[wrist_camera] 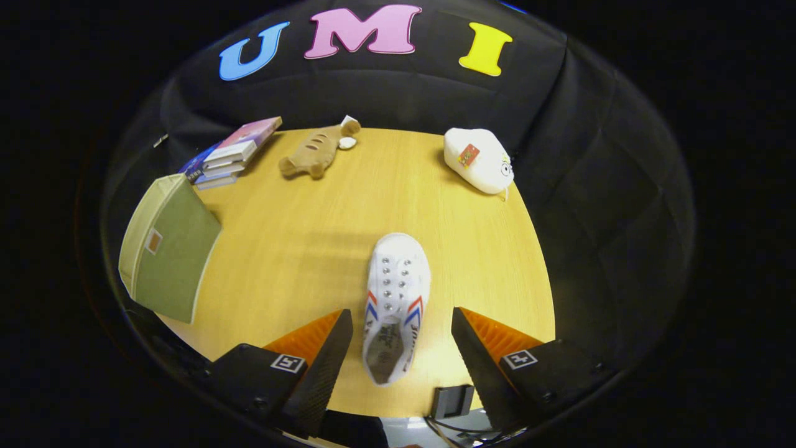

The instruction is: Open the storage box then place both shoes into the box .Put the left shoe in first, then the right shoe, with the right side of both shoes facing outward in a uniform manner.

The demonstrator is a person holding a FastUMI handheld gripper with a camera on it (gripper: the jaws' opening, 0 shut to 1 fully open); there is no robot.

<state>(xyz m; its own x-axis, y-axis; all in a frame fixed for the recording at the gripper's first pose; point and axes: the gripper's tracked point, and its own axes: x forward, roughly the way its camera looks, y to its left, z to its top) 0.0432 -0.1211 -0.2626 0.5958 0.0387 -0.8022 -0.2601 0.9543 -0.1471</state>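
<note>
The gripper (401,323) hangs above the near edge of the wooden tabletop (298,249) with its two fingers spread wide apart, gripping nothing. Between them lies a white shoe (396,305) with red and blue stripes on its sides and rows of metal eyelets. Its heel and opening sit in the gap between the fingertips, and its toe points away toward the middle of the tabletop. Neither finger touches the shoe.

The green fabric storage box (169,249) sits at the left edge of the tabletop, well apart from the shoe. It appears tipped on its side, and whether it is open cannot be told.

At the far left corner a stack of books (233,152) rests just beyond the box. Along the far edge, a brown plush toy (317,150) lies beside the books, and a white plush toy (479,160) with a small coloured tag sits near the far right corner.

A small dark object (453,400) stands at the near edge, just beside the right finger.
</note>
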